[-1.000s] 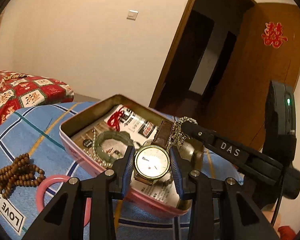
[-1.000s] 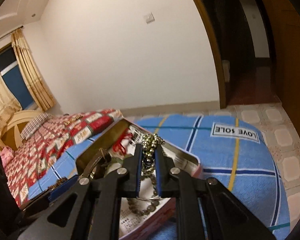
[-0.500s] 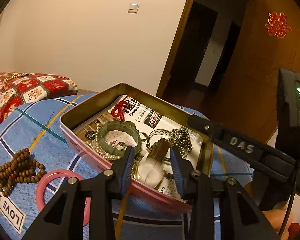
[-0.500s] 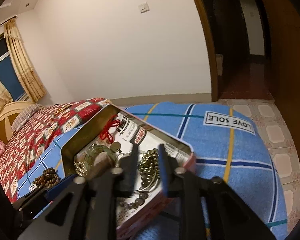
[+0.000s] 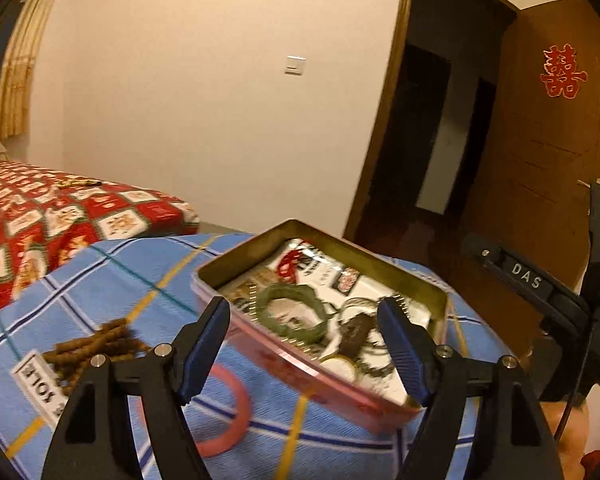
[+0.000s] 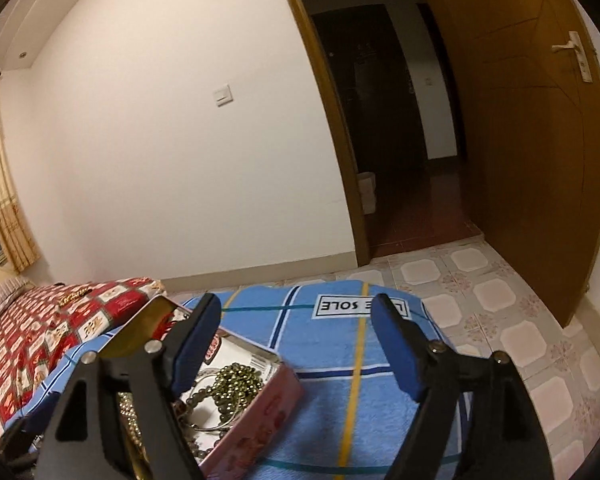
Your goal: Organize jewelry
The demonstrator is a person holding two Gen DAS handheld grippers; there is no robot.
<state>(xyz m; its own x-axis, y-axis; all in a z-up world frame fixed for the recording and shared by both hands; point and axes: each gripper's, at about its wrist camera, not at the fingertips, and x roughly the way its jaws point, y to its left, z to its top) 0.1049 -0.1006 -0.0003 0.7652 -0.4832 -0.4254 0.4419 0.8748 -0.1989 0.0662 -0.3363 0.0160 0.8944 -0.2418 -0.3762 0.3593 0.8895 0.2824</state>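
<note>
Jewelry lay in a pink tin [image 5: 300,364] on the blue blanket [image 5: 112,276]. Both grippers, left [image 5: 304,344] and right [image 6: 296,344], were opening, empty; brown beads [image 5: 96,344] and pink bangle [image 5: 236,412] likely awaited pickup next.

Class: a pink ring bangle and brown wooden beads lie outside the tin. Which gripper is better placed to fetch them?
Probably left. The left gripper, jaws opening and empty, looks at the pink ring bangle and brown wooden beads. The right gripper's view shows neither.
</note>
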